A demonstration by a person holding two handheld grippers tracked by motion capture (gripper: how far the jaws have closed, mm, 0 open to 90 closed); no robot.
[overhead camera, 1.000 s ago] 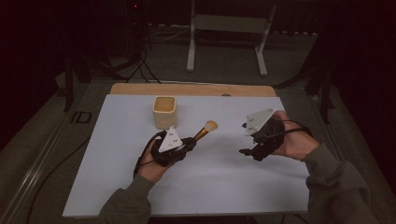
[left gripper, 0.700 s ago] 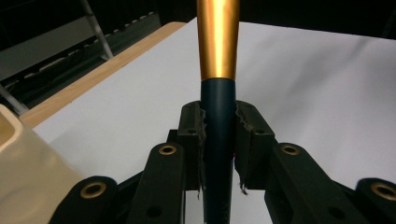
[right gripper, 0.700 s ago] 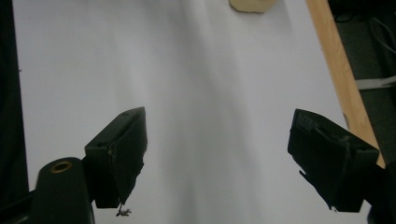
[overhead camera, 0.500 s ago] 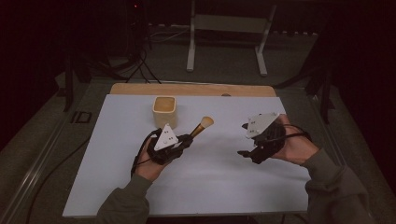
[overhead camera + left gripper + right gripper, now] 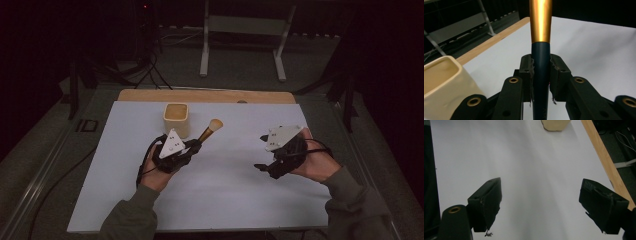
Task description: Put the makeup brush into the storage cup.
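High view first: a white sheet (image 5: 225, 200) covers the table, with a strip of bare wood (image 5: 205, 96) along its far edge. The left gripper (image 5: 192, 146) sits left of the middle, its jaws clamped on the dark handle of a makeup brush (image 5: 209, 131), which slants up and away to the right so that its pale bristle head hangs above the sheet. A cream square cup (image 5: 176, 119) stands just beyond this gripper, close beside the brush but apart from it. The right gripper (image 5: 260, 166) is well off to the right above bare sheet, jaws pointing toward the middle of the table and carrying nothing. Left gripper view: the two black jaws press from both sides on the brush's dark blue handle (image 5: 541, 75), and above them the handle passes into a gold metal sleeve (image 5: 540, 20) that runs out of the top of the frame; the cup (image 5: 444, 82) stands near at the lower left. Right gripper view: the pads (image 5: 490, 200) stand wide apart with only white sheet (image 5: 536, 182) between them, the cup's base (image 5: 555, 125) lies far off at the top edge, and the wood strip (image 5: 604, 157) runs down the right side
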